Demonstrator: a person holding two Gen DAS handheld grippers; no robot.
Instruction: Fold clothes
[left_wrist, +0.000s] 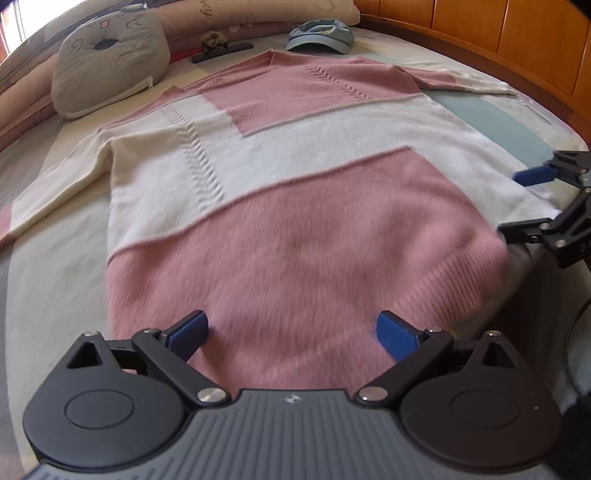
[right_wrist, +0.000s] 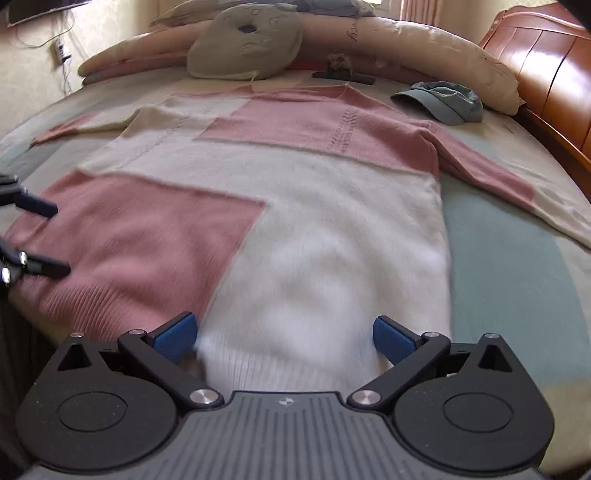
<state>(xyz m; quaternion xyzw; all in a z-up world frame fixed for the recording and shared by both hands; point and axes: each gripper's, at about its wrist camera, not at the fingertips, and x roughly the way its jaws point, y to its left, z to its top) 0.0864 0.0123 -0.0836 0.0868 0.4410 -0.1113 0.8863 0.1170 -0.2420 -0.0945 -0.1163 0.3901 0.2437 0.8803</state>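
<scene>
**Mia:** Since the big bed (left_wrist: 480, 110) holds it all, where is the sweater (left_wrist: 295, 206)?

**Ben:** It lies flat on the bed, spread wide, both sleeves out to the sides. The neck points to the pillows. The bottom edge is close to us, near the edge of the bed.

**Mia:** Is it folded?

**Ben:** No fold shows. It is all laid out. I think this is the spot where you grab the bottom edge, but I can't be sure.

**Mia:** What are the tools doing?

**Ben:** The left tool (left_wrist: 291, 332) is over the pink corner of the bottom edge. Its fingers are wide apart and hold nothing. The right tool (right_wrist: 284, 336) is over the white corner, fingers wide apart too, nothing in them.

**Mia:** What must a grab do?

**Ben:** Each tool must go low and pinch the soft knit, both layers. The fuzzy cloth may slip.

**Mia:** And the small things?

**Ben:** A gray pillow (left_wrist: 110, 62) and a blue cap (left_wrist: 319, 35) sit past the neck, apart from the sweater.
</scene>
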